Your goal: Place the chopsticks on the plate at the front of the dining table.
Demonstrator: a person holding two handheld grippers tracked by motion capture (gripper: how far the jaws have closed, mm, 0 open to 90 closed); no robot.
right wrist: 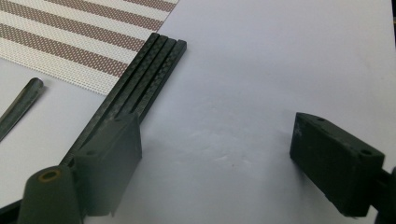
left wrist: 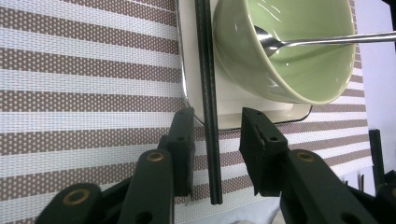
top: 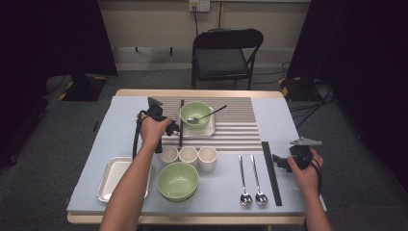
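Note:
My left gripper [top: 175, 129] [left wrist: 215, 122] hovers low over the striped placemat [left wrist: 84, 93], its jaws apart on either side of a single black chopstick [left wrist: 208, 70] [top: 181, 122]. The pads do not touch it. That chopstick lies along the left edge of a white square plate [left wrist: 243, 116], which carries a green bowl [left wrist: 299, 56] [top: 195, 113] with a metal spoon [left wrist: 327, 39] in it. At the table's right, my right gripper [top: 281, 162] [right wrist: 215, 126] stands wide open and holds nothing. Its left jaw is beside a bundle of black chopsticks [right wrist: 144, 74] [top: 271, 173].
Three white cups [top: 188, 155] stand in a row in front of the placemat. A second green bowl [top: 178, 180] and a metal tray [top: 113, 178] sit near the front edge. Two spoons [top: 251, 178] lie left of the chopstick bundle. A folding chair [top: 226, 53] stands behind the table.

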